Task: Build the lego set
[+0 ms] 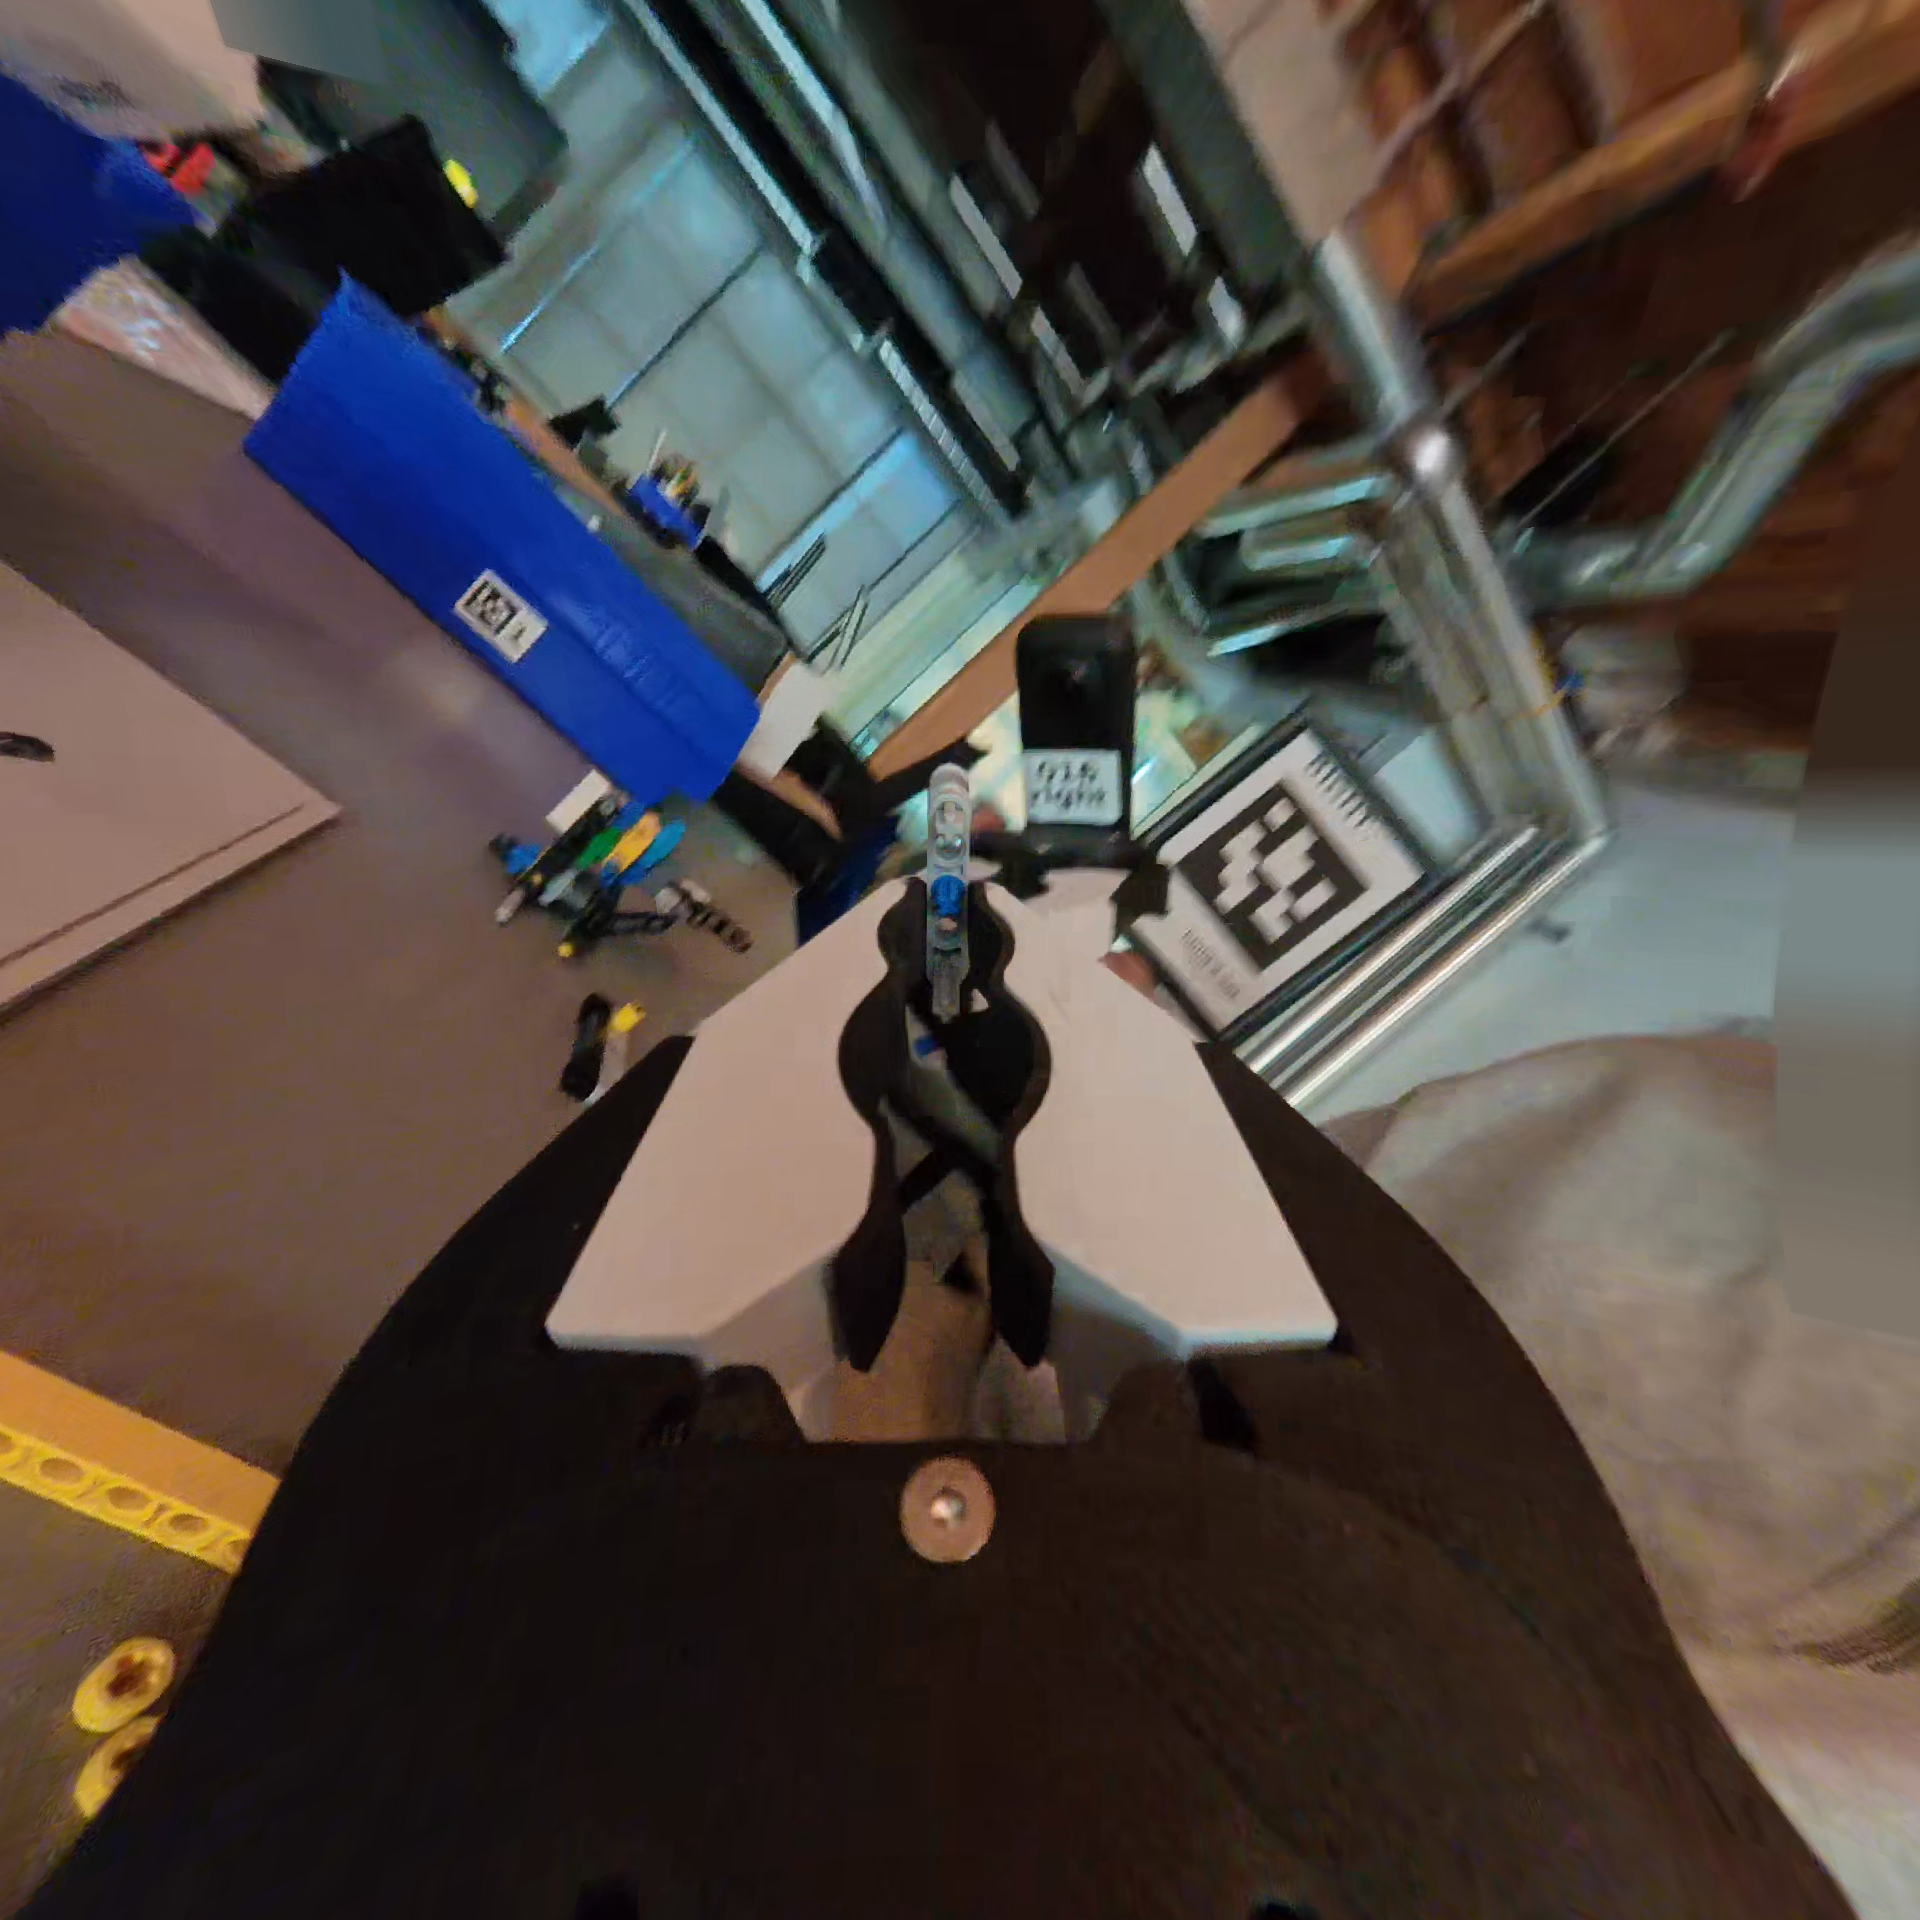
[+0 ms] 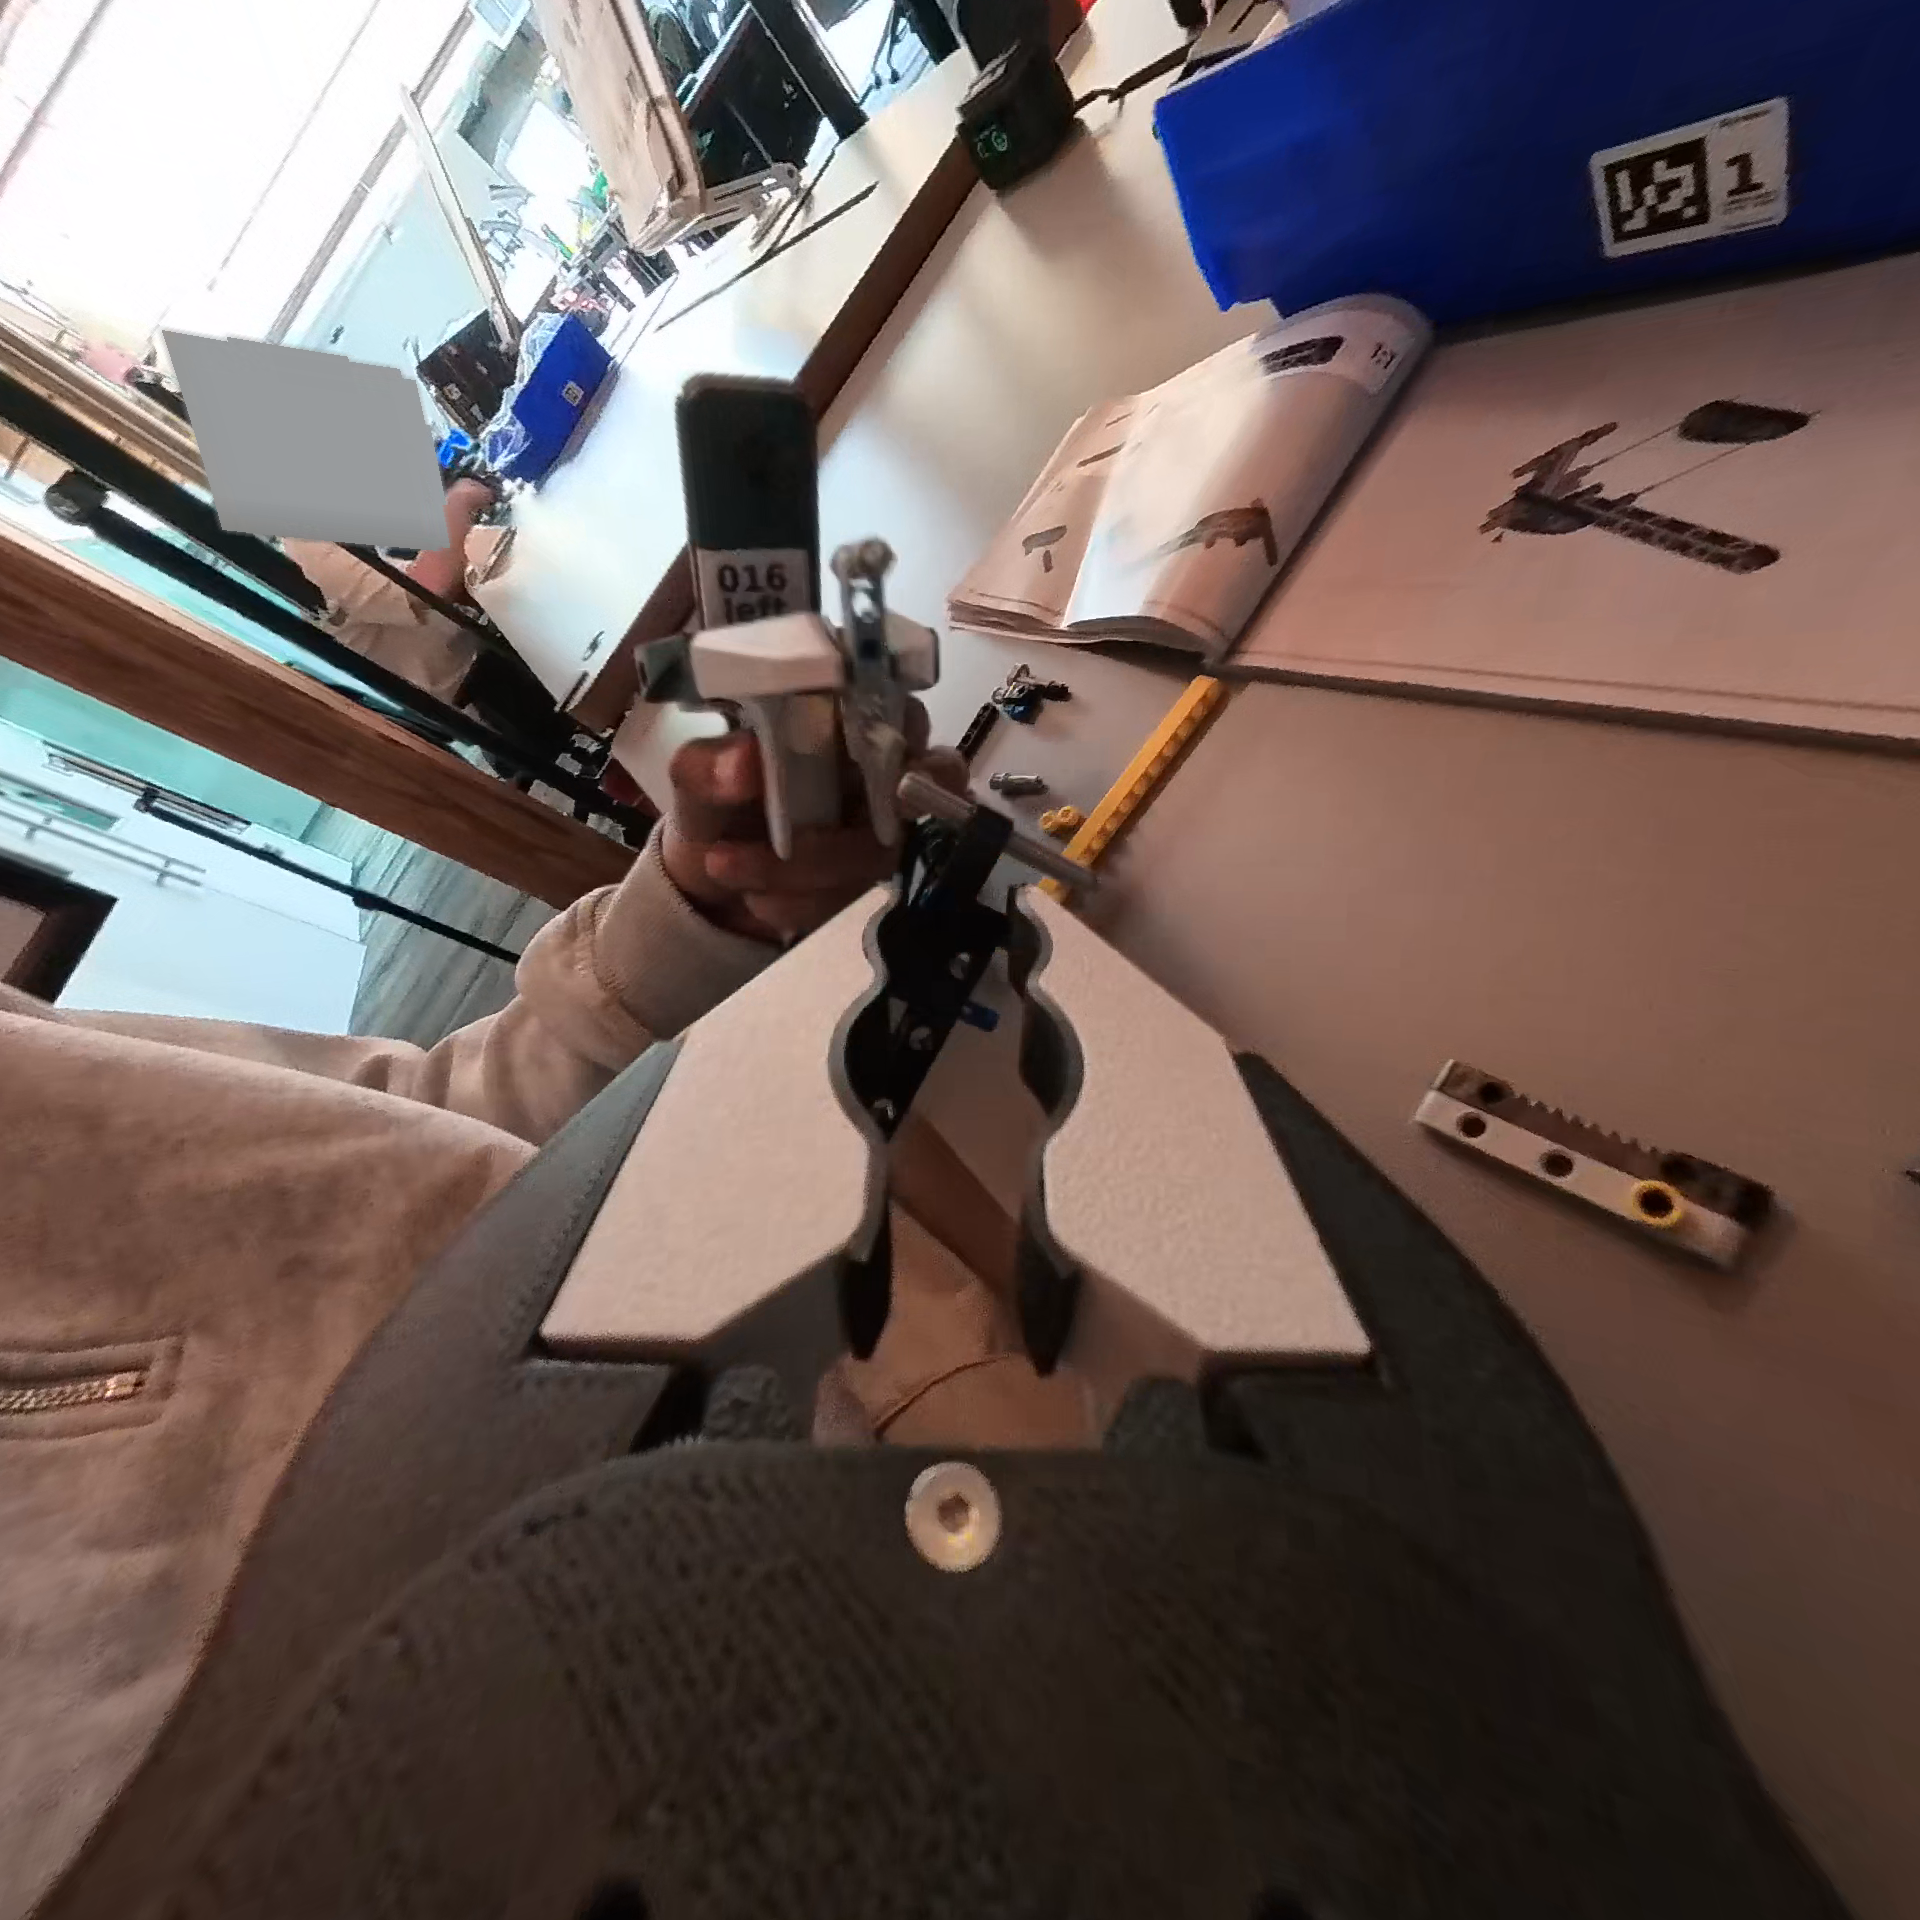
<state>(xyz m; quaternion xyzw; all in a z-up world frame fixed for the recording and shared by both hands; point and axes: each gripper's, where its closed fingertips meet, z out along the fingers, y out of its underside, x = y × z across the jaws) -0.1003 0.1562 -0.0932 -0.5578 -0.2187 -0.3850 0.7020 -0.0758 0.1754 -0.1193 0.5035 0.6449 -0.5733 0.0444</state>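
My left gripper (image 1: 948, 914) is shut on a thin grey lego beam (image 1: 949, 821) with a blue pin, held upright in the air. My right gripper (image 2: 951, 920) is shut on a black lego beam (image 2: 935, 1003) with a grey axle (image 2: 992, 831) through its far end. The two grippers face each other, close together above the table. In the right wrist view the grey beam (image 2: 868, 655) stands just beyond the axle, almost touching it. A partly built lego model (image 1: 592, 862) lies on the table to the left.
A blue bin (image 2: 1507, 156) stands at the table's back. An open instruction booklet (image 2: 1174, 488), a long yellow beam (image 2: 1143, 779), a white toothed rack piece (image 2: 1590, 1164) and small loose parts (image 2: 1023, 691) lie on the table. The person's beige sleeve (image 2: 208, 1195) is at left. One gripper's finger ends stand about 5 centimeters off the other's. From the right gripper's tips to the partly built lego model (image 1: 592, 862) is close to 15 centimeters.
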